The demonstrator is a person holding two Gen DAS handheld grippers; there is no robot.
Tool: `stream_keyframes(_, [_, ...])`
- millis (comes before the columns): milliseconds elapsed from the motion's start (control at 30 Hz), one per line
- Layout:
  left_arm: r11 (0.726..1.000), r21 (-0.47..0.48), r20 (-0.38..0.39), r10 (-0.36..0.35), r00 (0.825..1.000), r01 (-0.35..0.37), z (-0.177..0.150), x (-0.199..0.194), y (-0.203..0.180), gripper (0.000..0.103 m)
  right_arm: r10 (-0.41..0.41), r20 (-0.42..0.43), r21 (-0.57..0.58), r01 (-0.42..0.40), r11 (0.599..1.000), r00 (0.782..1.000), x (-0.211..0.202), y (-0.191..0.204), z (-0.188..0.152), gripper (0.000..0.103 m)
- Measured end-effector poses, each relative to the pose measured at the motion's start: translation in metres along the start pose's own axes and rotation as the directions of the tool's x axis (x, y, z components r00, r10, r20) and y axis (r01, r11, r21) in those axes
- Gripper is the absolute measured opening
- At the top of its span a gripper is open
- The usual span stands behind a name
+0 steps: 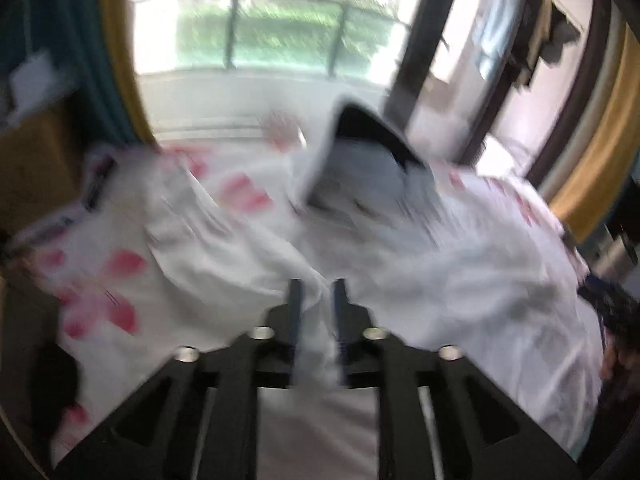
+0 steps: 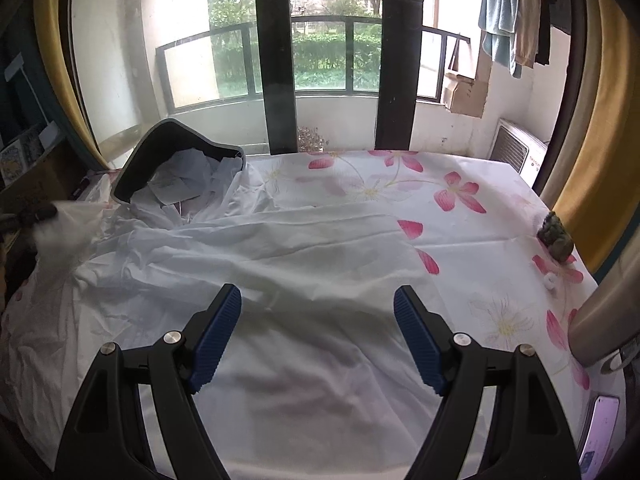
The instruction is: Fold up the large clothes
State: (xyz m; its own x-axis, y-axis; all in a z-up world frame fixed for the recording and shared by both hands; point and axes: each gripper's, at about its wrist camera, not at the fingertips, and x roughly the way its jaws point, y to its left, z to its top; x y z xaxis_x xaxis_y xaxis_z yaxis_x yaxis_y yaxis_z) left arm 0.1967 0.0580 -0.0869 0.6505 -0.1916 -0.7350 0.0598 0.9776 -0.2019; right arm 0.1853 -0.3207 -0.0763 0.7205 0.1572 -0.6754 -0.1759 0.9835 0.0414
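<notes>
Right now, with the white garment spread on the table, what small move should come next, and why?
Probably bring the open right gripper down to grip the garment under it. The left gripper has a bunch of cloth between its narrow jaws, while the right one hangs above the cloth with nothing in it; a fold likely needs both.

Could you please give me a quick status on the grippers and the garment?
Left gripper pinching a fold of the white garment. Right gripper open, empty, over the garment. Garment spread rumpled on the floral sheet, hood propped up. Nothing blocking.
</notes>
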Motion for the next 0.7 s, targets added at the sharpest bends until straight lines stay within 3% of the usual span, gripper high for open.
stream_keyframes(100, [1.000, -0.011, -0.034, -0.023, 0.999, 0.023, -0.008, -0.003, 0.009, 0.039, -0.008, -0.006, 0.013, 0.008, 1.000, 1.000, -0.003, -0.006, -0.006, 0.079])
stream_keyframes(167, [1.000, -0.023, -0.018, 0.000, 1.000, 0.000, -0.005, -0.017, 0.025, 0.052, -0.019, -0.013, 0.021, 0.020, 1.000, 1.000, -0.003, -0.011, -0.009, 0.079])
stream_keyframes(233, [0.998, -0.026, 0.031, 0.062, 0.998, -0.062, 0.009, -0.023, 0.049, 0.072, -0.031, -0.021, 0.025, 0.032, 0.999, 0.999, -0.002, -0.013, -0.010, 0.079])
stream_keyframes(333, [0.990, -0.053, 0.057, 0.130, 0.990, -0.127, 0.030, -0.020, 0.085, 0.072, -0.042, -0.029, 0.027, 0.043, 0.999, 0.999, 0.002, -0.012, -0.009, 0.079])
stream_keyframes(533, [0.989, -0.090, -0.009, 0.119, 0.993, -0.120, 0.062, 0.046, 0.135, 0.072, -0.049, -0.048, 0.010, 0.050, 0.999, 0.998, 0.012, 0.003, -0.003, 0.079])
stream_keyframes(667, [0.989, -0.098, -0.074, 0.101, 0.992, -0.108, 0.064, 0.088, 0.152, 0.072, -0.057, -0.059, -0.004, 0.057, 0.998, 0.997, 0.018, 0.010, 0.001, 0.079])
stream_keyframes(700, [0.992, -0.078, -0.049, 0.098, 0.994, -0.102, 0.061, 0.092, 0.151, 0.072, -0.060, -0.059, -0.005, 0.060, 0.998, 0.996, 0.019, 0.011, 0.002, 0.079])
